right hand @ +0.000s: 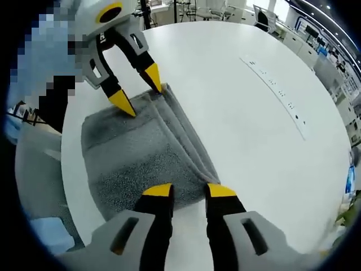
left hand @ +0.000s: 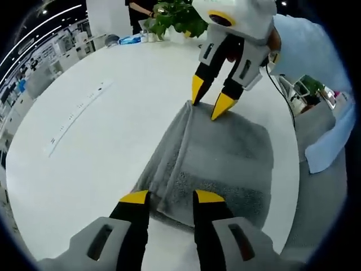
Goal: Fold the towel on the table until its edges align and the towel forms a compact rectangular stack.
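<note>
A grey towel [left hand: 220, 158] [right hand: 135, 152] lies folded on the white round table [left hand: 113, 84] [right hand: 237, 130], near its edge, with stacked layers showing along one long side. My left gripper [left hand: 172, 197] [right hand: 137, 90] is open, its yellow tips down at one end of that layered side, one on each side of it. At the opposite end my right gripper [right hand: 189, 192] [left hand: 210, 99] is also open, its tips straddling the same side. Neither pair of jaws is closed on the cloth.
A long white strip with small markings [left hand: 79, 116] [right hand: 276, 93] lies on the table beyond the towel. A green plant [left hand: 175, 20] stands at the far edge. A person's light blue sleeve [left hand: 316, 62] is beside the table. Office desks fill the background.
</note>
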Demonstrator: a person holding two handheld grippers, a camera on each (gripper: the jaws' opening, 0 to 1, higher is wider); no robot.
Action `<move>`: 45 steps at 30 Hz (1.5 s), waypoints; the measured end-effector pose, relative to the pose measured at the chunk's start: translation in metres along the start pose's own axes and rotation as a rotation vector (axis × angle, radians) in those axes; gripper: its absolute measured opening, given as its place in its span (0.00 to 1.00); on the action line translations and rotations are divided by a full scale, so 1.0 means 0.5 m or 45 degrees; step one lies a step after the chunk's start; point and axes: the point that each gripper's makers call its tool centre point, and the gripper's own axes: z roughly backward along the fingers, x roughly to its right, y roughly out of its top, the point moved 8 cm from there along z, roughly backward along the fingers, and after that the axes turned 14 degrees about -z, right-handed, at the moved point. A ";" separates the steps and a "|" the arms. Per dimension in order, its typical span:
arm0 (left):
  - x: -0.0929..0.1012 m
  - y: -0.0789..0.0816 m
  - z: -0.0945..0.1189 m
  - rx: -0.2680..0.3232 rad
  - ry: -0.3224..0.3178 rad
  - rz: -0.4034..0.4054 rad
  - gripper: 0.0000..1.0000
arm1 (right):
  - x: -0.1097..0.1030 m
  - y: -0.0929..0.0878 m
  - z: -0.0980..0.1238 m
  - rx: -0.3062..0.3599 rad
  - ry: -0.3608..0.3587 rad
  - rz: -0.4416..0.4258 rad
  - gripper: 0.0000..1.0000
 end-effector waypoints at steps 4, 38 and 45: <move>0.001 0.006 0.024 0.034 0.022 0.016 0.34 | 0.002 -0.004 0.015 0.042 0.000 -0.019 0.27; 0.139 -0.085 0.105 0.108 0.015 0.168 0.43 | -0.085 -0.133 0.070 0.120 0.058 -0.114 0.40; 0.179 -0.093 0.090 0.098 -0.023 0.160 0.43 | -0.098 -0.161 0.064 0.103 0.070 -0.118 0.40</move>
